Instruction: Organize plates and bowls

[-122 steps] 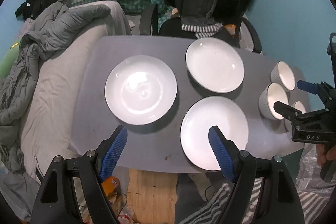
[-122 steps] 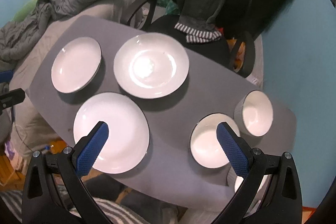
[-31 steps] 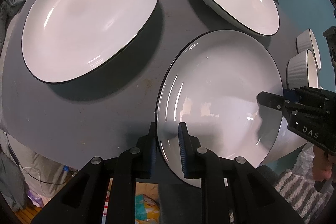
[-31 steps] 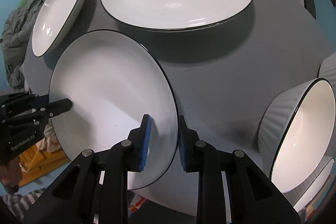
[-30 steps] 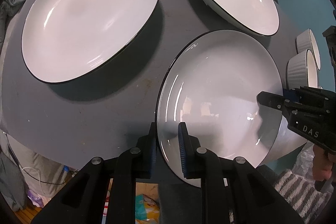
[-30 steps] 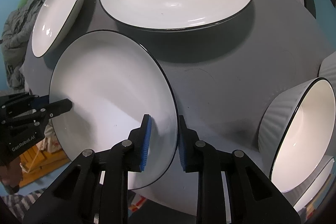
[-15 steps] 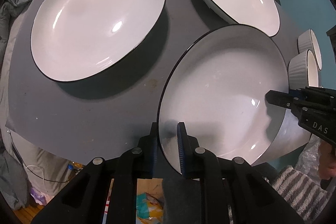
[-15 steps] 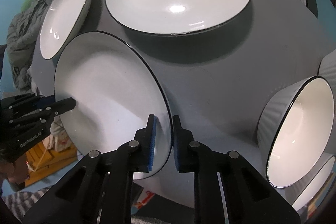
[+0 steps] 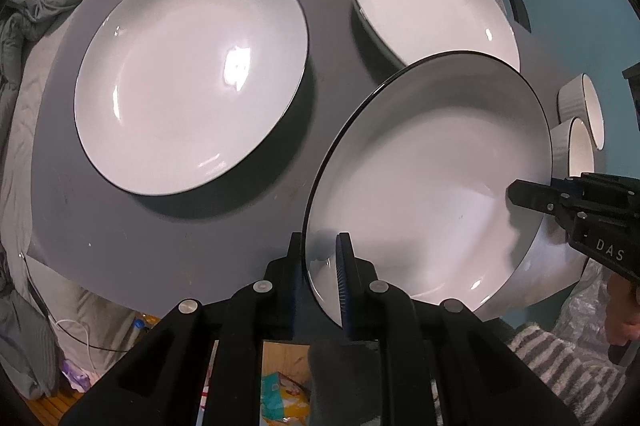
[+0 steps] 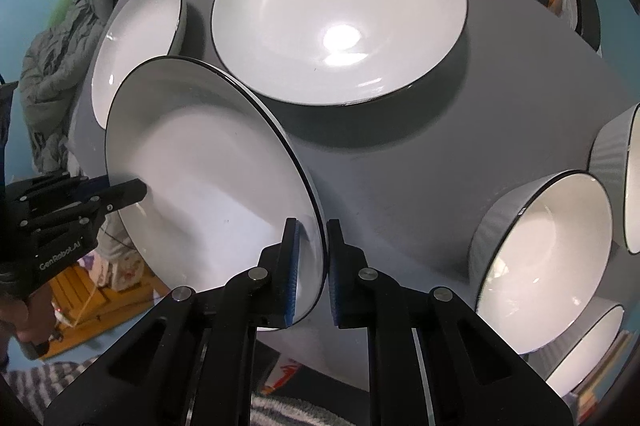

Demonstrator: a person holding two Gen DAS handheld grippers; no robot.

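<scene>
Grey table (image 9: pixel 168 226): near edge just below both grippers, floor clutter beyond. Near plate (image 9: pixel 432 178), a second ago flat on table, now lifted and tilted, far rim overlapping far-right plate (image 9: pixel 432 6). Large left plate (image 9: pixel 192 82) unmoved; bare strip of table between it and near plate. Ribbed bowls (image 10: pixel 544 266) near right edge, apart from plate. Left gripper (image 9: pixel 320 266) clamped on plate's near-left rim; right gripper (image 10: pixel 310 266), jaws just narrowed, clamped on opposite rim.
</scene>
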